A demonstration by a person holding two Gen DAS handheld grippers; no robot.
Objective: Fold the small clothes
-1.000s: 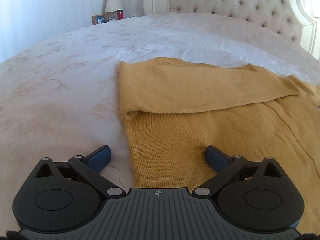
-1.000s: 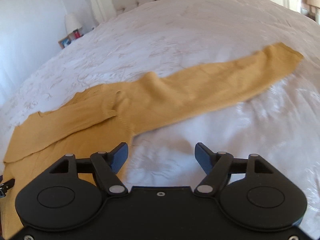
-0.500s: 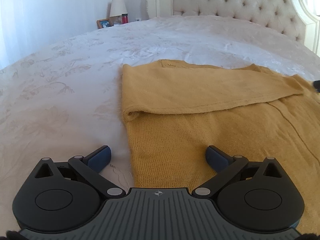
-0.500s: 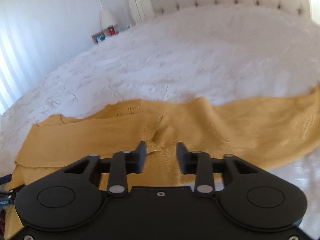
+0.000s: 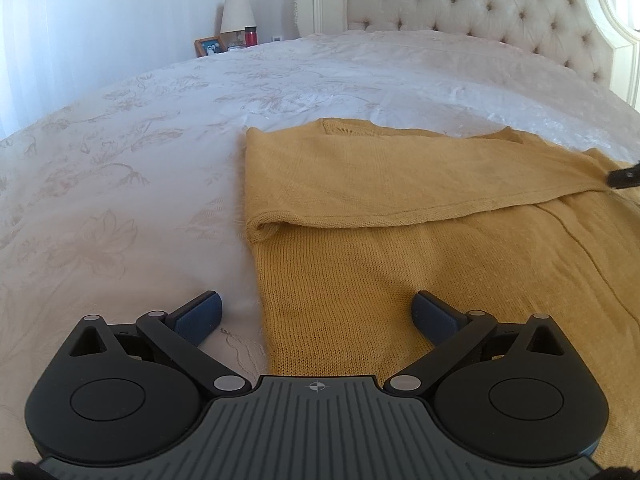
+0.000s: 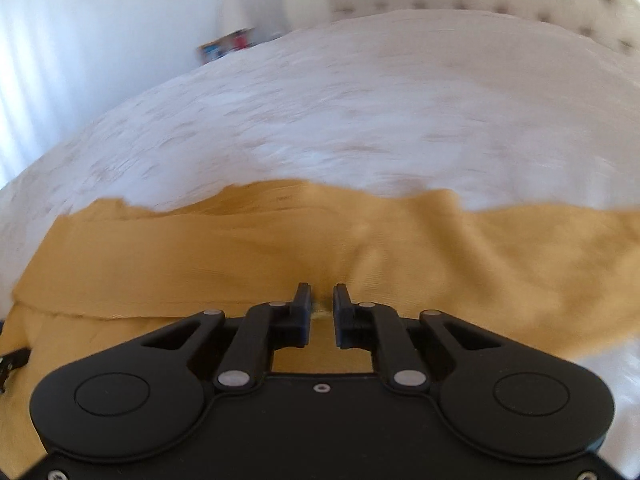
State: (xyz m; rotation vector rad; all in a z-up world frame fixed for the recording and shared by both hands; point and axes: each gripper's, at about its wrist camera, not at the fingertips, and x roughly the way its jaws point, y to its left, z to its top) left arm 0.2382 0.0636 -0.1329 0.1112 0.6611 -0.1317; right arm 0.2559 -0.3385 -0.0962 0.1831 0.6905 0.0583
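A mustard-yellow knit sweater [image 5: 400, 216] lies flat on the white bedspread [image 5: 120, 168], with its left sleeve [image 5: 380, 176] folded across the chest. My left gripper [image 5: 316, 312] is open and empty, low over the sweater's lower left edge. My right gripper [image 6: 321, 300] is nearly shut, its fingers pinching the sweater [image 6: 240, 256] near the right shoulder seam; the other sleeve [image 6: 520, 248] stretches out to the right. The right gripper's tip also shows at the right edge of the left wrist view [image 5: 624, 176].
A tufted cream headboard [image 5: 480, 4] stands at the far end of the bed. A bedside table with a lamp [image 5: 236, 12], a photo frame [image 5: 209, 46] and a red bottle [image 5: 250, 36] is at the far left, by a white wall.
My right gripper moved left and down onto the sweater's shoulder and closed from wide open to a pinch. My left gripper stayed open and shifted only slightly.
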